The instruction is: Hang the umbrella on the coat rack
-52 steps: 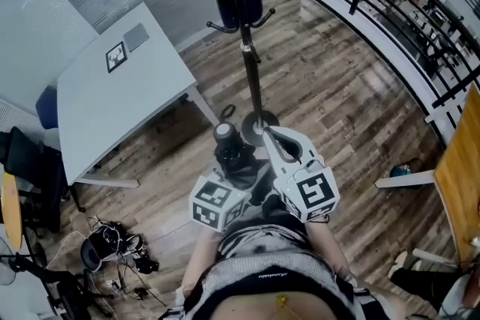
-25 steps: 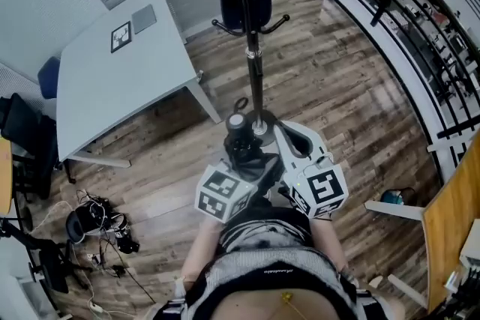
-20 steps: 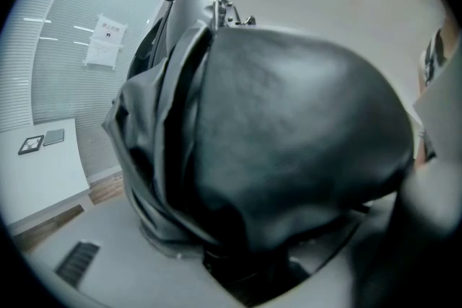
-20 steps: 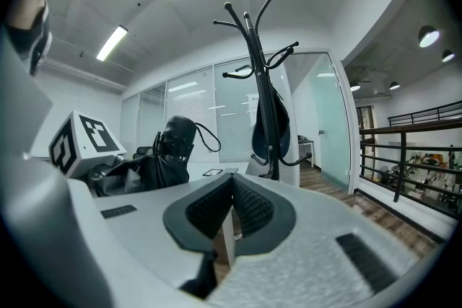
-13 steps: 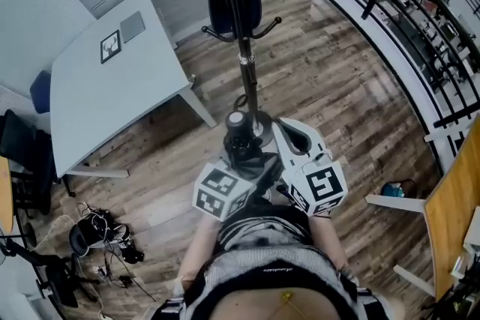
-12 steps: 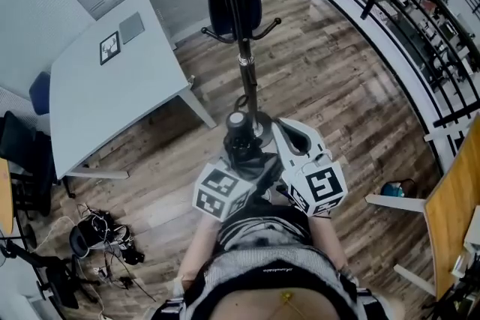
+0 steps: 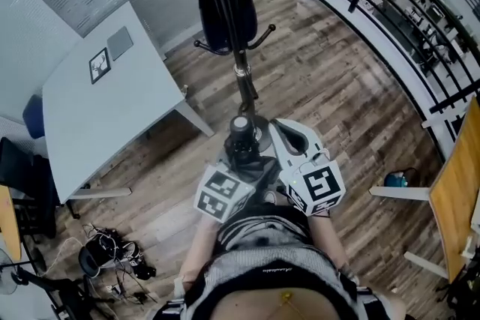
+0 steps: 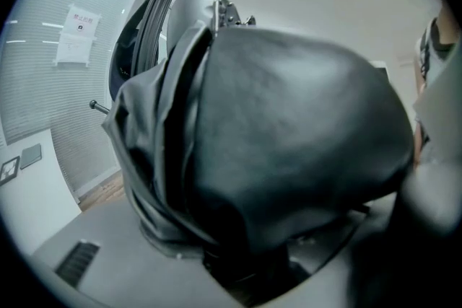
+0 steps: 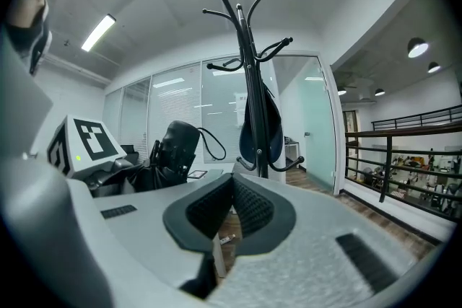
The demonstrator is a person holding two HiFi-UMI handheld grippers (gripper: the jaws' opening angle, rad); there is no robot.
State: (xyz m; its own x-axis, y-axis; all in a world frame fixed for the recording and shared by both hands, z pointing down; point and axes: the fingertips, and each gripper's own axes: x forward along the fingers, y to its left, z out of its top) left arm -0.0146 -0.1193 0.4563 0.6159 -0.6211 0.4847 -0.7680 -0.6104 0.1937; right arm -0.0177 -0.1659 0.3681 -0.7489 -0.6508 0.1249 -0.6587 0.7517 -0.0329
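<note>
A folded black umbrella sits in my left gripper, which is shut on its bundled canopy; its round handle end points at the coat rack. In the left gripper view the umbrella fills the space between the jaws and hides the pads, with the coat rack behind it. My right gripper is level beside the umbrella, shut and empty. In the right gripper view its pads meet at the right gripper tip, with the umbrella at left and the coat rack straight ahead.
A dark bag-like item hangs on the rack's lower hooks. A white table stands at left and a black railing runs along the right. Cables and gear lie on the wood floor at lower left. A wooden panel stands at far right.
Both grippers and the umbrella have edged closer to the rack, whose pole and base now sit nearer the umbrella's handle end. Neither grip has changed.
</note>
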